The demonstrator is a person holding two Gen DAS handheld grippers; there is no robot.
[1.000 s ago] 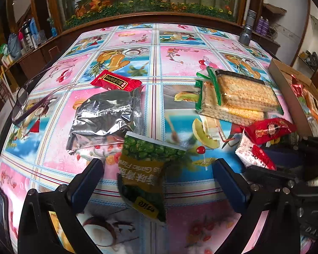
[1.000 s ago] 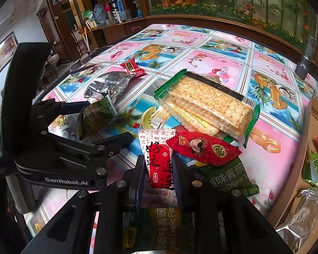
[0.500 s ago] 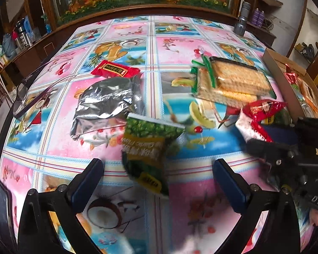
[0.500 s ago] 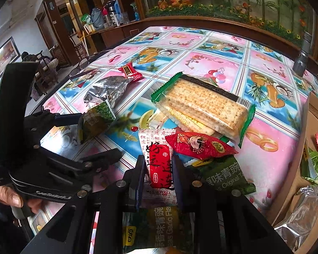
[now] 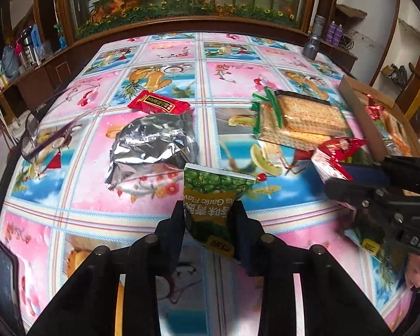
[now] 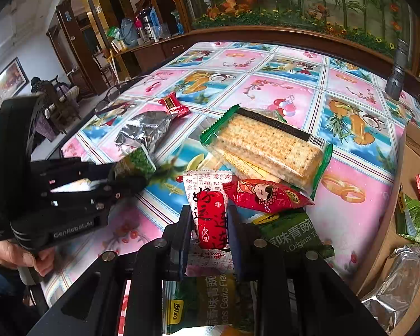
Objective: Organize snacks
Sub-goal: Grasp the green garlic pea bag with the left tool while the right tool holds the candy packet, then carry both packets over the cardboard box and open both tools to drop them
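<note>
The left tongs (image 5: 207,221) were closing on the pea packet (image 5: 213,201), its long axis toward 12 o'clock; the box (image 5: 361,120) lay at 2 o'clock. The right tongs (image 6: 207,231) gripped a red-and-white packet (image 6: 208,210).

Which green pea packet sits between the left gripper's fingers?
The garlic-flavour pea packet beside the silver pouch; the left gripper is closing on it.
</note>
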